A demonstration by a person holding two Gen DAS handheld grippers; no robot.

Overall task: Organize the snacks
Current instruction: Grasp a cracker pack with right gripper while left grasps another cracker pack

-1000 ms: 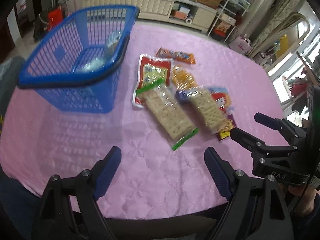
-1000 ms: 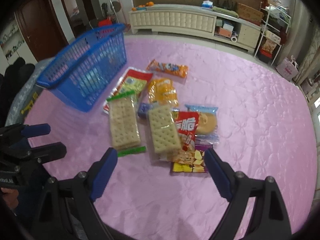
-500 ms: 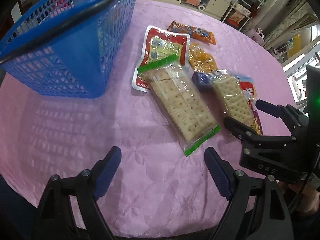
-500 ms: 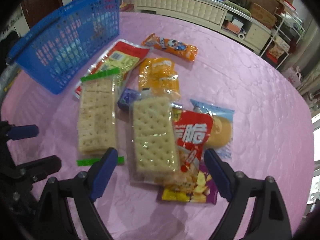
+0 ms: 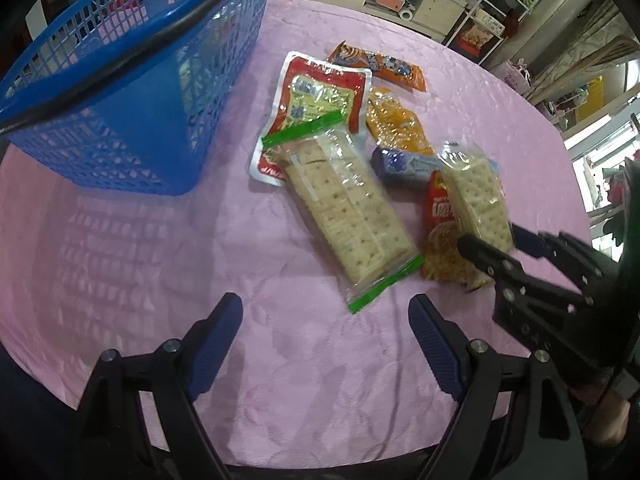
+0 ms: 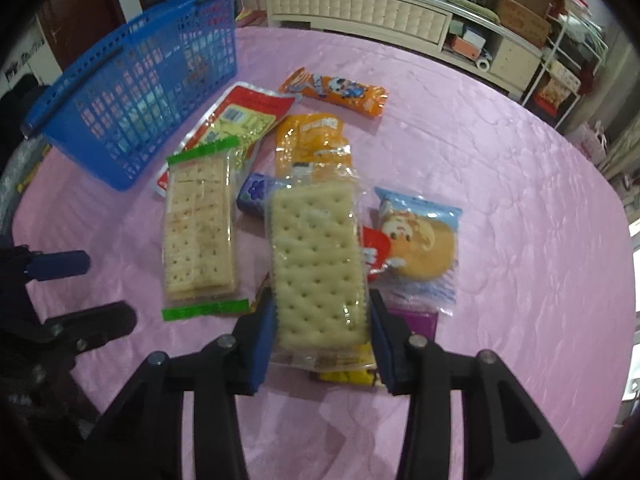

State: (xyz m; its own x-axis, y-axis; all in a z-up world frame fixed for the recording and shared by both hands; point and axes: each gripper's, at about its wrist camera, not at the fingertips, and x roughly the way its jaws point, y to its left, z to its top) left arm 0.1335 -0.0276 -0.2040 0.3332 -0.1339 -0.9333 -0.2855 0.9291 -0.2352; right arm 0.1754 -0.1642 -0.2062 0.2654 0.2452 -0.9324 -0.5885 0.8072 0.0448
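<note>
Right claw (image 6: 320,336) clamps the cracker pack (image 6: 318,264) by its near end, long axis pointing straight ahead, blue basket (image 6: 132,92) up-left; left claw (image 5: 326,336) gapes empty.

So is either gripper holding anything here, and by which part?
The right gripper is shut on the clear cracker pack, pinching its near end across the width. The left gripper is open and holds nothing.
</note>
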